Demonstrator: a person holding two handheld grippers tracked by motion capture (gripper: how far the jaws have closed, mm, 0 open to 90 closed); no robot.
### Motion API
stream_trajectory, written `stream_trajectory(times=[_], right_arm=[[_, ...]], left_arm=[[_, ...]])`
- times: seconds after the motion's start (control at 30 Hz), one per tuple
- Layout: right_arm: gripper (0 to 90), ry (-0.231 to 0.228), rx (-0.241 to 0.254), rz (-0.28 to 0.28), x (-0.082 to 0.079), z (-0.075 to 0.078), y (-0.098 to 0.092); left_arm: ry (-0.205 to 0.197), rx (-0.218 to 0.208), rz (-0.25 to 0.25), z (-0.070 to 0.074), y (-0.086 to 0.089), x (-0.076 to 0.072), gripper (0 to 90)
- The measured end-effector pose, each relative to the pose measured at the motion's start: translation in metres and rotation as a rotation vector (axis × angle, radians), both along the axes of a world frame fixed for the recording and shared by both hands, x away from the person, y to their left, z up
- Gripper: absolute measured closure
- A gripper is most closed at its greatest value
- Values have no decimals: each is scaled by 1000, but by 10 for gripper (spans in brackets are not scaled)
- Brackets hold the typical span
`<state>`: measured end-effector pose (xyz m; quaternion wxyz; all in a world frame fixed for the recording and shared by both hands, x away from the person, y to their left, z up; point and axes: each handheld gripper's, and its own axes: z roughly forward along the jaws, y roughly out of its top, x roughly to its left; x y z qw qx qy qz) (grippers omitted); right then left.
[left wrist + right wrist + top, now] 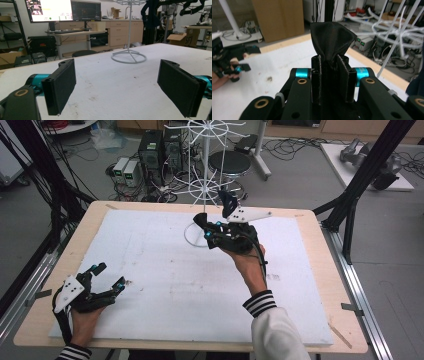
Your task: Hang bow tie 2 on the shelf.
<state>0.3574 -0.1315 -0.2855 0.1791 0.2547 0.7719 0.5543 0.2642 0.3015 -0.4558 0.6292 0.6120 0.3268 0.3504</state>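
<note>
Gripping a black cloth, the right tongs stood clamped shut on it beside the white wire rack at the worktop's far side; the left tongs rested wide open and empty, near left; a thin pinch could let the fabric slip; the right gripper view showed that pinch, which the high view hid.

Even, soft overhead light across the white table, faint shadows; a monitor glares overexposed, and all views are slightly soft.
</note>
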Motion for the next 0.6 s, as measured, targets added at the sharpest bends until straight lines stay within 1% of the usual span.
stream_trajectory(times=[0.17,0.23,0.37,0.6], right_arm=[[753,-20,28,-11,5,8,0],[753,-35,28,-23,7,12,0],[753,-47,41,-40,10,17,-1],[753,-65,59,-65,14,22,-6]], left_arm=[[0,1,0,0,0,0,158],[1,0,0,0,0,0,158],[0,0,-1,0,0,0,158],[-2,-3,-1,0,0,0,158]])
